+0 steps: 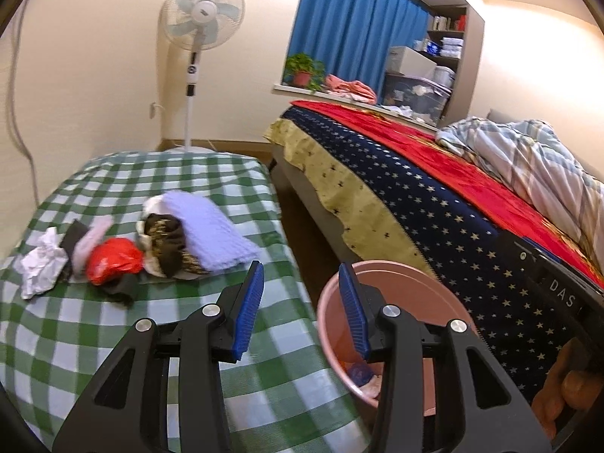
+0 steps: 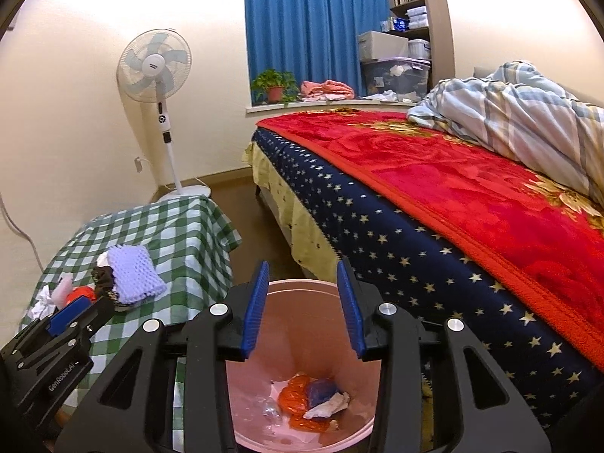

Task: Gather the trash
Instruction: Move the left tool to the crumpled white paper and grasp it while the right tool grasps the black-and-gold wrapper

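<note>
Red floral blanket (image 2: 472,188) over a star-print navy sheet (image 2: 415,264) fills the right half of both views, bed running to upper right, striped quilt (image 2: 509,105) bunched at far end. Green-check worktop (image 1: 113,339) takes lower left of my left wrist view; in the right wrist view it sits at left middle. Blue curtain (image 2: 313,26) top centre, white pedestal fan (image 2: 154,64) upper left, potted plant (image 2: 273,85) on the sill.

Pink bin (image 2: 302,339) on the floor between worktop and bed, bottom centre of right wrist view, lower right of centre in left view. Inside it: orange plastic (image 2: 294,396), a dark blue scrap (image 2: 321,387), a pale crumpled bit (image 2: 328,407).

Remaining trash is piled on the worktop, left middle of left view: lavender foam sheet (image 1: 211,230) leaning over a brown-patterned wrapper (image 1: 166,241), red plastic bag (image 1: 113,260) touching it, pink strip (image 1: 90,241), crumpled white paper (image 1: 41,264) at the far left of the pile.

My left hand-held gripper (image 1: 302,313) has jaws spread, nothing between the blue pads, near edge of worktop, bin rim behind right pad. My right hand-held gripper (image 2: 302,309) is spread too, empty, straight above the bin mouth.
</note>
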The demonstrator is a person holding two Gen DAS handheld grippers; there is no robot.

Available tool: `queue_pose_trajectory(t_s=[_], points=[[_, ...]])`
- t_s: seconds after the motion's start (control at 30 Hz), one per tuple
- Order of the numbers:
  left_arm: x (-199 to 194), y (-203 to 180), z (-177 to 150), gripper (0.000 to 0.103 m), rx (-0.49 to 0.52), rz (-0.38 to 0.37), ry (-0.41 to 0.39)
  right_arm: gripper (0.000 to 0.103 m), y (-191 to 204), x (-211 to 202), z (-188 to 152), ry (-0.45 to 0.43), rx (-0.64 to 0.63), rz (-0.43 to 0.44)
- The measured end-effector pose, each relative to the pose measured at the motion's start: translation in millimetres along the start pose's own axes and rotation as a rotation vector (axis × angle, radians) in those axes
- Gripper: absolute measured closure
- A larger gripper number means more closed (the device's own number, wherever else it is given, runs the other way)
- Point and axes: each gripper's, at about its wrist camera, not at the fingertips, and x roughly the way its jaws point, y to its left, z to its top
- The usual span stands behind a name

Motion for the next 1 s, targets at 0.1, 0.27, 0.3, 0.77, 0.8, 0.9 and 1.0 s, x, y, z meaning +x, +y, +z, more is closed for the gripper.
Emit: queue_pose_trajectory(t_s=[0.1, 0.27, 0.3, 0.77, 0.8, 0.9, 1.0], points=[[-6, 11, 0, 0.062, -0.007, 0.033, -0.008, 0.064, 9, 1, -2, 0.002, -0.008, 0.026], [-16, 40, -1, 0.062, -0.049, 0.107, -0.018, 0.064, 27, 3, -4, 0.005, 0.001, 0.078], [-18, 44, -1, 0.062, -0.056, 0.121, -0.020, 0.064, 30, 4, -4, 0.006, 0.003, 0.087], [-34, 127, -10, 0.062, -0.181, 0.374, -0.039, 0.064, 103, 41, -19, 0.074, -0.006, 0.304], [-35, 132, -10, 0.062, -0.184, 0.392, -0.041, 0.064, 106, 43, -20, 0.078, -0.006, 0.314], [-35, 147, -12, 0.062, -0.199, 0.437, -0.042, 0.064, 119, 55, -23, 0.097, -0.008, 0.355], [-35, 161, -12, 0.062, -0.222, 0.484, -0.044, 0.064, 130, 67, -27, 0.124, -0.003, 0.398]])
